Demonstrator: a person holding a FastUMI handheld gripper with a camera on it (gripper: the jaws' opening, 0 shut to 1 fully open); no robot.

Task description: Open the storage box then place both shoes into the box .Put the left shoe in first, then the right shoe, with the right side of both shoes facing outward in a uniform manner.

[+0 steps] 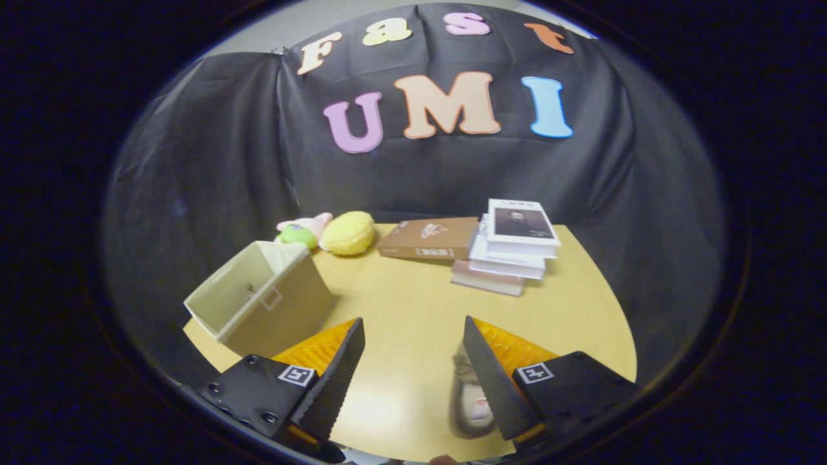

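Observation:
A beige fabric storage box [261, 298] stands on the yellow table [413, 310], just beyond my left finger, open at the top with no lid on it. Its inside looks bare as far as I see into it. One greyish shoe [470, 400] lies on the table low between the fingers, close against the inner side of my right finger [494, 381], which covers part of it. My gripper [413, 374] is open, with a wide gap between the fingers and only table between them.
Beyond the fingers a brown book [429, 238] lies flat, with a stack of books [510, 255] to its right. A yellow plush [349, 233] and a green-and-pink plush [302, 231] sit behind the box. The table's edges curve away on both sides.

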